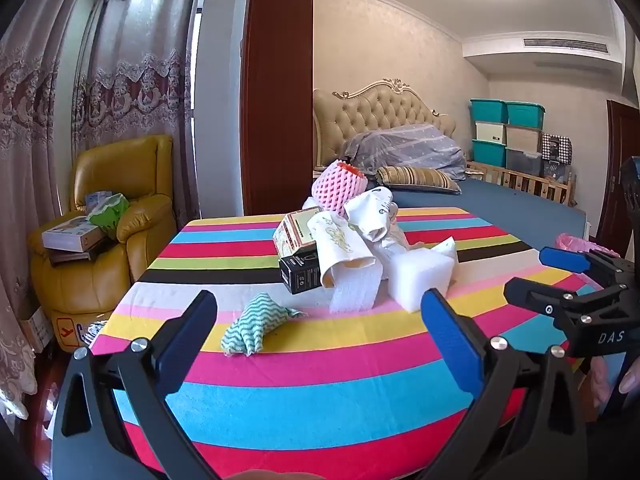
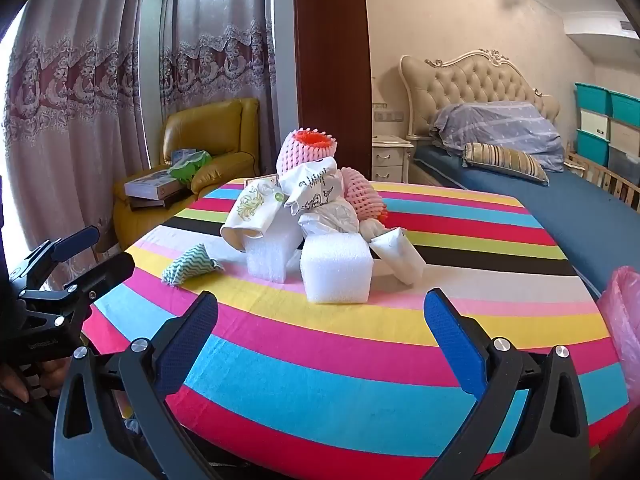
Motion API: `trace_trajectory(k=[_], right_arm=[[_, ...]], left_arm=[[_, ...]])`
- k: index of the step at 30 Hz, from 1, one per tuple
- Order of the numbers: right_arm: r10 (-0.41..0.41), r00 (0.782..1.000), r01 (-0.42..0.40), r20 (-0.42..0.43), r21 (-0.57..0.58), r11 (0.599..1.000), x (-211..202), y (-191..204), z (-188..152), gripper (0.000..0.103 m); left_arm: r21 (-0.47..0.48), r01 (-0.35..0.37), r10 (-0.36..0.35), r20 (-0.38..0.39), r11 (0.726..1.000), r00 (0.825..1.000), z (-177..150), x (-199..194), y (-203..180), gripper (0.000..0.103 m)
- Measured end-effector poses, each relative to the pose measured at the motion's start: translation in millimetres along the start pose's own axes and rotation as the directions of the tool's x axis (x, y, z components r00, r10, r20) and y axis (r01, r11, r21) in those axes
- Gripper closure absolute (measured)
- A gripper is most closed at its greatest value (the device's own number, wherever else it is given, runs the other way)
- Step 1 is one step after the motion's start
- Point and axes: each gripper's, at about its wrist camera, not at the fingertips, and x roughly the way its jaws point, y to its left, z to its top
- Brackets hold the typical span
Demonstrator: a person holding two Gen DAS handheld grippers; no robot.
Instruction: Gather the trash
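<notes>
A pile of trash sits on the striped tablecloth (image 1: 320, 360): a pink foam fruit net (image 1: 338, 188), rolled white paper (image 1: 344, 252), a black box (image 1: 300, 274), a white foam block (image 1: 420, 276), and apart from it a crumpled green-white zigzag cloth (image 1: 252, 326). In the right wrist view the foam block (image 2: 336, 268), cloth (image 2: 190, 266) and net (image 2: 306, 152) show too. My left gripper (image 1: 320, 320) is open and empty, short of the cloth. My right gripper (image 2: 320, 320) is open and empty, short of the foam block. Each gripper appears at the other view's edge.
A pink plastic bag (image 2: 624, 312) hangs at the table's right edge. A yellow armchair (image 1: 104, 232) with boxes stands left of the table. A bed (image 2: 540, 192) and stacked storage bins (image 1: 508, 132) lie behind on the right.
</notes>
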Motion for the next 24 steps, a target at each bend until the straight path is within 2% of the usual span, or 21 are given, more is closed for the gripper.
trace_trajectory(k=[14, 18, 24], right_arm=[[-0.004, 1.000, 0.004, 0.001, -0.004, 1.000, 1, -1, 1, 0.007], [-0.001, 1.000, 0.001, 0.000, -0.007, 1.000, 2, 9, -1, 0.007], [0.000, 1.000, 0.000, -0.001, -0.006, 1.000, 1, 7, -1, 0.007]], left_arm=[[0.000, 0.010, -0.010, 0.003, 1.000, 1.000, -6, -3, 4, 0.004], [0.001, 0.010, -0.010, 0.007, 1.000, 1.000, -9, -7, 5, 0.004], [-0.004, 0.014, -0.014, -0.007, 1.000, 1.000, -4, 6, 1, 0.004]])
